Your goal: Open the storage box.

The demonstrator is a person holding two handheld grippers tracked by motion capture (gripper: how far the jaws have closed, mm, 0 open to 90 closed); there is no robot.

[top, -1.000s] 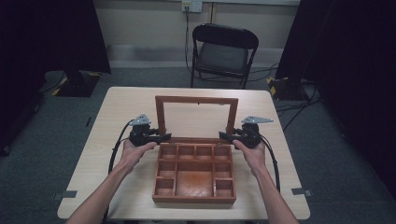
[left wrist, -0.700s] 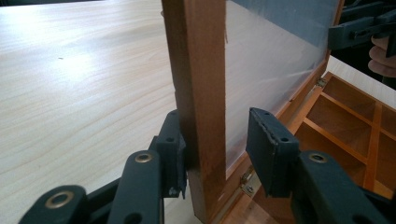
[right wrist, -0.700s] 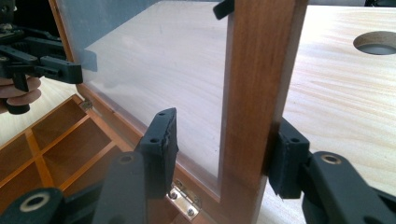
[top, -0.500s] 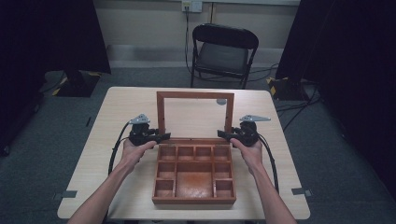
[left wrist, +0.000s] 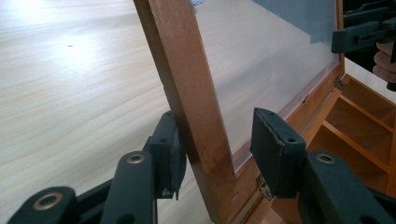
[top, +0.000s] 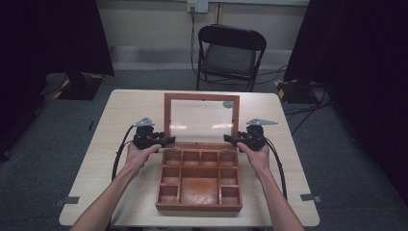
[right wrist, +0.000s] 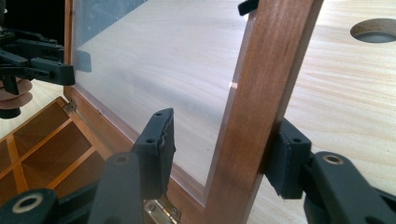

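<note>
high view: wooden box at table centre, glass lid raised upright | left gripper jaws just opening, straddling lid's side rail, inner pad clear | right gripper likewise, loose around opposite rail

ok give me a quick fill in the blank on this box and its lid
1. The lid of the wooden box stands ____.
2. The pane in the lid is ____, so the table shows through it.
3. Behind the table stands a black folding ____.
4. The left gripper straddles the lid's wooden ____.

Missing words: open; clear; chair; frame
</note>
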